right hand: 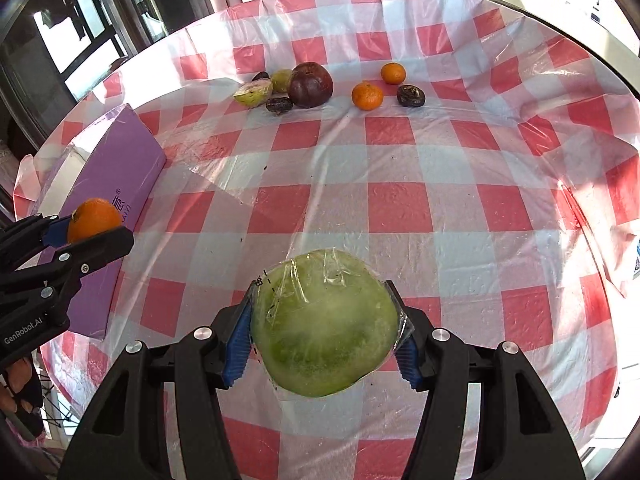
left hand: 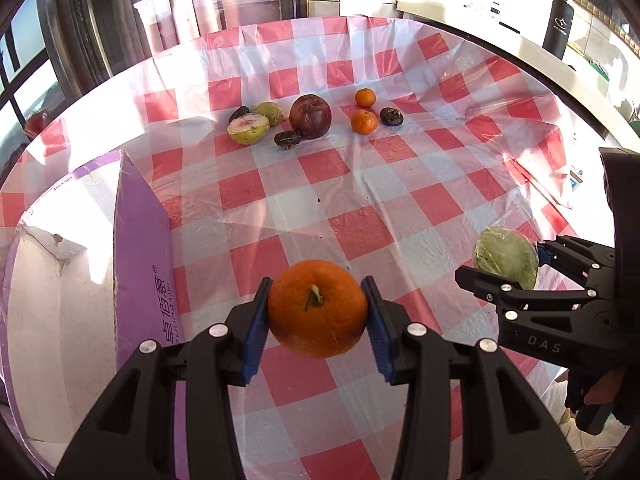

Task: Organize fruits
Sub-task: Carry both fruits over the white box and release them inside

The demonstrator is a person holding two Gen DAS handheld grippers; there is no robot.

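My left gripper [left hand: 317, 312] is shut on an orange [left hand: 317, 309], stem up, held above the checked tablecloth [left hand: 360, 200]. My right gripper [right hand: 324, 332] is shut on a green fruit wrapped in clear film [right hand: 325, 322]; it also shows at the right of the left wrist view, green fruit [left hand: 506, 256]. The orange [right hand: 94, 219] in the left gripper appears at the left edge of the right wrist view, over the purple box [right hand: 120, 160]. At the far side lie a dark red fruit [left hand: 310, 116], two small tangerines [left hand: 364, 121], a cut guava half [left hand: 248, 129], a whole guava [left hand: 270, 113] and small dark fruits [left hand: 391, 116].
The open purple box [left hand: 140, 248], white inside, stands at the table's left edge. The round table's rim curves close on the right and front. A window and curtains lie beyond the far left; a black cylinder [left hand: 558, 26] stands on a counter at the back right.
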